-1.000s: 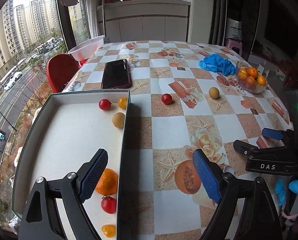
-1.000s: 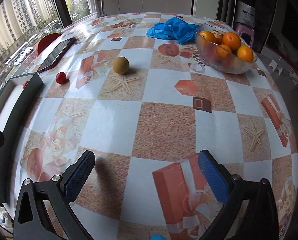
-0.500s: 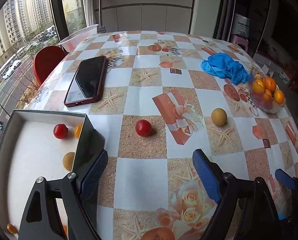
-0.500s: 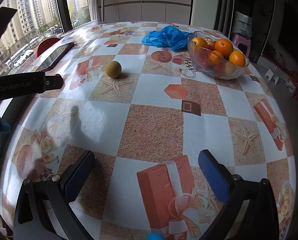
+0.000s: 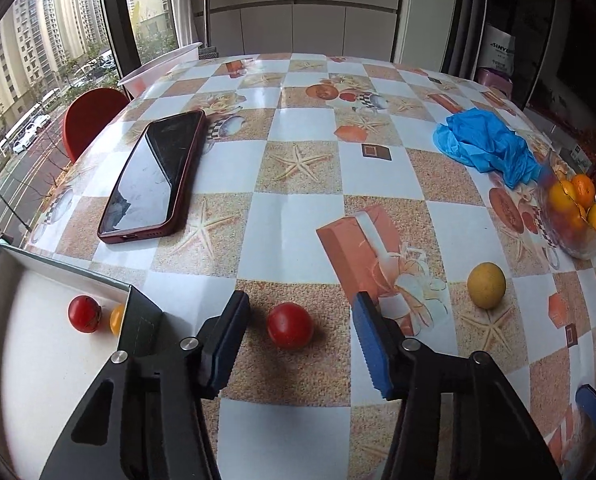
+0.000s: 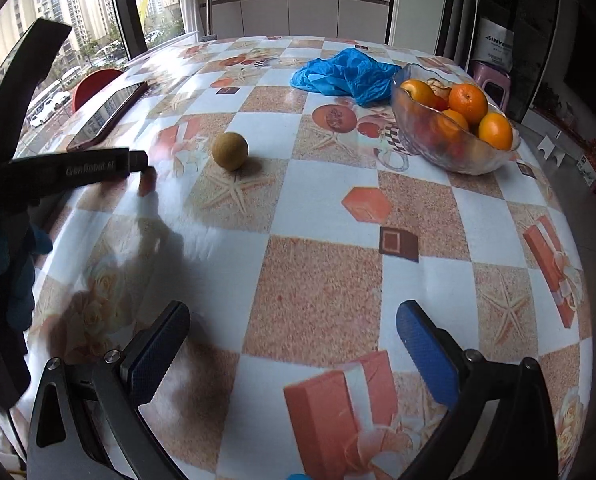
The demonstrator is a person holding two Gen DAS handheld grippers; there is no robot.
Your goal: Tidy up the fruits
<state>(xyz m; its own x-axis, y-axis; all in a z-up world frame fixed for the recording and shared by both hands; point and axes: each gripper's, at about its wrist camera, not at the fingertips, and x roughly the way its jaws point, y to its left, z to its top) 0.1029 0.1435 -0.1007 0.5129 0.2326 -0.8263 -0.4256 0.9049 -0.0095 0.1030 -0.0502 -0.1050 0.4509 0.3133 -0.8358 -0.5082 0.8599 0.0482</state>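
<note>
A red tomato (image 5: 290, 331) lies on the tablecloth between the open fingers of my left gripper (image 5: 300, 322), untouched. A yellow round fruit (image 5: 486, 285) lies to its right; it also shows in the right wrist view (image 6: 230, 151). The white box (image 5: 38, 360) at the left holds a red tomato (image 5: 83, 313) and a small orange fruit (image 5: 117, 318). My right gripper (image 6: 292, 332) is open and empty, low over the near table. The left gripper's body shows at the left of the right wrist view (image 6: 70, 170).
A phone (image 5: 156, 176) lies at the far left. A glass bowl (image 6: 454, 142) of oranges stands at the right, with blue gloves (image 6: 346, 74) behind it. A red chair (image 5: 90, 118) and a white tub (image 5: 158, 72) are beyond the table's left edge.
My left gripper has moved forward and right from over the box to around the red tomato on the table. The right gripper has drifted slightly; both stay open.
</note>
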